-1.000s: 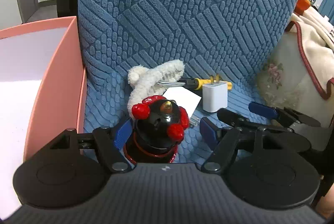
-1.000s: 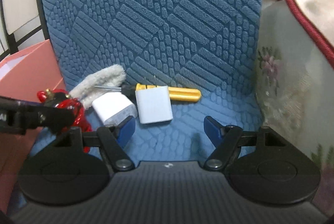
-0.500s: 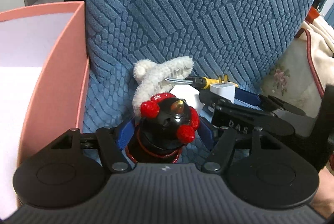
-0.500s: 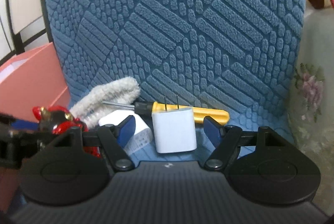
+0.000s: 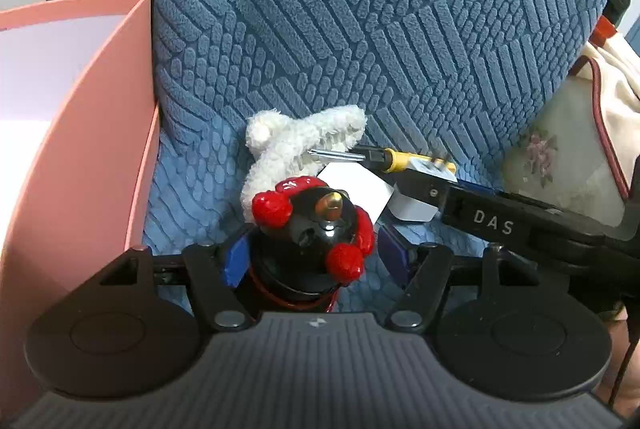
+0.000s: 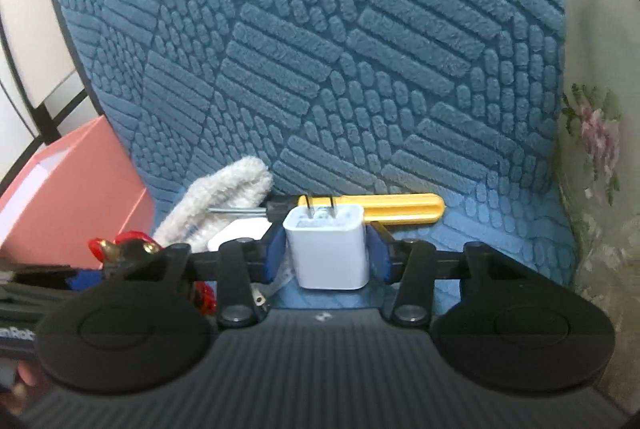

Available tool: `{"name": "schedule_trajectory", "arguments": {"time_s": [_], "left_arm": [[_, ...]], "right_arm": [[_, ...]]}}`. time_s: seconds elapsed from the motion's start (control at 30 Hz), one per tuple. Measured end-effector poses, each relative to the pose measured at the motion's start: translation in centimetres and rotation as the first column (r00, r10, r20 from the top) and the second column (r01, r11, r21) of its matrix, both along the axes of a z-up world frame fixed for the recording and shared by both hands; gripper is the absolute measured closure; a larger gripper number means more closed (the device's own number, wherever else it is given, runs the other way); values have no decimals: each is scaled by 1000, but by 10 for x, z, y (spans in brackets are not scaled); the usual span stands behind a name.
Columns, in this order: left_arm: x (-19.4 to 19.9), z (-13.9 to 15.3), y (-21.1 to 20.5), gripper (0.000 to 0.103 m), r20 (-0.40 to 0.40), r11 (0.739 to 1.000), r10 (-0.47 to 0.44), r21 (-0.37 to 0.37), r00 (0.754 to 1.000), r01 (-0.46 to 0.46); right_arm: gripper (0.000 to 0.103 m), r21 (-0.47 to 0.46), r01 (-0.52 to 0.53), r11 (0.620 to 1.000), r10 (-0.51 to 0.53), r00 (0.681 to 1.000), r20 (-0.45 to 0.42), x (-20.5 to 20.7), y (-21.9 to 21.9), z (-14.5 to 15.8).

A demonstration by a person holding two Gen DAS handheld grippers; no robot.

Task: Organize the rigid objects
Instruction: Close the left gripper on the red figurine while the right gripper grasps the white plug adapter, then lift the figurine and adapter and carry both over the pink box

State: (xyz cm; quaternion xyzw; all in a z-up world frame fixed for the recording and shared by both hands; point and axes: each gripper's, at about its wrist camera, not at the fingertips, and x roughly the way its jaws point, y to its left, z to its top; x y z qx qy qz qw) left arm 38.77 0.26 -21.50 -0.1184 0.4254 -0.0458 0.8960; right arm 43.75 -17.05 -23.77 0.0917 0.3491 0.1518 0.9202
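Observation:
A black figurine with red knobs [image 5: 316,225] stands on the blue textured seat between the blue pads of my left gripper [image 5: 314,261], which press on its sides. My right gripper [image 6: 326,257] is closing its jaws around a white plug-in charger [image 6: 326,249], prongs pointing away, and both pads touch it. Behind the charger lies a yellow-handled screwdriver [image 6: 400,209] with its tip toward a white fuzzy plush piece [image 5: 296,137]. A flat white block [image 5: 356,185] lies between figurine and charger. The right gripper's finger reaches in from the right in the left wrist view.
A pink open box [image 5: 100,133] with a white inside stands at the left against the seat. The blue cushion back [image 5: 360,29] rises close behind the objects. A floral cloth [image 5: 560,157] and a cream blanket with red trim lie at the right.
My right gripper moved in over the white charger and its jaws narrowed onto it. My left gripper's pads drew in to the figurine and have held there since.

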Motion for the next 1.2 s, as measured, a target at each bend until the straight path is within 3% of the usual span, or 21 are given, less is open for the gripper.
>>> {"name": "schedule_trajectory", "arguments": {"time_s": [0.13,0.27,0.6,0.7,0.93,1.2], "left_arm": [[2,-2,-3,32,-6,1000,4,25,1000,-4],[2,-2,-7,40,8,997,5,80,1000,-6],[-12,2,-6,40,35,996,-12,92,999,9],[-15,3,-3,40,32,996,-10,84,999,7],[-44,20,-3,40,53,998,-25,64,998,22],[-85,55,-3,41,65,1000,-2,17,998,1]], "right_arm": [[56,-23,26,999,-26,1000,-14,-7,-4,5],[56,-42,85,996,-86,996,-16,-23,-19,12],[56,-86,125,988,-127,992,-19,-79,-25,25],[56,-131,112,985,-115,993,-12,-88,-13,27],[56,-129,109,986,-112,994,-15,-111,-7,36],[56,-139,98,985,-111,990,-89,-156,-5,57]]}}
